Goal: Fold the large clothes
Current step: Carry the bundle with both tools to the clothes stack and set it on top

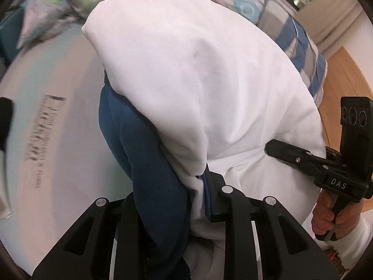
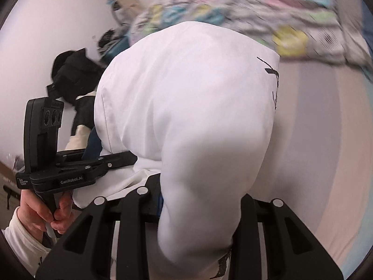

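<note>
In the left wrist view, a white garment (image 1: 198,74) is seen filling the middle of the frame, bulging up from the left gripper (image 1: 200,196) at the lower centre. A fold of it, with blue cloth (image 1: 144,154) at its left side, is clamped between the nearly closed fingers. At the right edge, the right gripper (image 1: 279,150) is seen from the side, its fingers pressed into the same garment; it is held by a hand (image 1: 326,212) in a white sleeve. A pale bed sheet (image 1: 58,128) is seen at the left, and a patterned quilt (image 1: 58,7), blurred, at the upper left.

In the right wrist view, the garment (image 2: 186,116) again covers the centre, with black marks at its right edge. It is gripped at the lower centre by the right gripper (image 2: 198,205), whose fingers are narrowly parted on a thick fold. At the left, the left gripper (image 2: 126,158) is seen biting the garment's edge, held by a hand (image 2: 44,210). The quilt (image 2: 256,11) is seen blurred along the top, and dark clothes (image 2: 72,74) at the upper left.
</note>
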Demonstrator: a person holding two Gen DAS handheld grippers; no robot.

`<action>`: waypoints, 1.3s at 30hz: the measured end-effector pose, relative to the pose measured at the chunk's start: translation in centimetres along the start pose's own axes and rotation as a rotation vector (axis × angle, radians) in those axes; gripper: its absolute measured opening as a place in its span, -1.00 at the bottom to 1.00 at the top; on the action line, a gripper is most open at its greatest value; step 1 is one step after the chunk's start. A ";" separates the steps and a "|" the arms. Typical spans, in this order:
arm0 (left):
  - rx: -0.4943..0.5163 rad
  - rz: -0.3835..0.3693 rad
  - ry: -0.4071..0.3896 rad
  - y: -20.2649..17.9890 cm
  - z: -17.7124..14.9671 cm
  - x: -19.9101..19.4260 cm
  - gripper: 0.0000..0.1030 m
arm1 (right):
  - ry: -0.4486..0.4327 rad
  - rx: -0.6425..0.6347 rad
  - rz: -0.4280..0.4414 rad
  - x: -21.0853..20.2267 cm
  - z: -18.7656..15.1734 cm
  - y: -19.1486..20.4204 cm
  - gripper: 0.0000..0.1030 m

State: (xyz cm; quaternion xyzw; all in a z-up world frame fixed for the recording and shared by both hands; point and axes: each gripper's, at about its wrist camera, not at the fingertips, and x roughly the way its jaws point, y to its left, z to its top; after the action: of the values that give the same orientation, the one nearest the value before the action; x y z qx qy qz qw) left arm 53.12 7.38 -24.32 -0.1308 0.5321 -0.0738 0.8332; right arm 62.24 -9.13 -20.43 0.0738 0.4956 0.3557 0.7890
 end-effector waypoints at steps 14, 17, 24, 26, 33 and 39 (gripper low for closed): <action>-0.074 0.139 -0.210 25.4 4.9 -25.3 -0.55 | -0.069 -0.248 0.070 7.0 12.7 30.2 -0.44; -0.100 0.222 -0.228 32.0 5.8 -31.6 -0.55 | -0.082 -0.289 0.137 10.2 15.3 38.0 -0.44; -0.194 0.415 -0.211 44.1 4.7 -41.4 -0.54 | -0.030 -0.314 0.291 18.0 17.9 53.0 -0.44; -0.219 0.436 -0.196 46.7 3.6 -41.8 -0.54 | -0.001 -0.316 0.306 20.4 17.1 55.6 -0.44; -0.312 0.406 -0.099 54.3 -2.5 -35.4 -0.54 | 0.160 -0.277 0.275 29.6 11.9 56.0 -0.44; -0.367 0.308 -0.048 57.6 -5.6 -27.0 -0.54 | 0.244 -0.281 0.157 35.0 7.2 52.9 -0.44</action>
State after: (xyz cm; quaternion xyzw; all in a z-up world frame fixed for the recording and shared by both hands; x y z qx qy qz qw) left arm 35.73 68.72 -20.24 -0.1991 0.5303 0.1549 0.8094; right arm 51.33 53.76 -17.59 -0.0420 0.5258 0.4881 0.6954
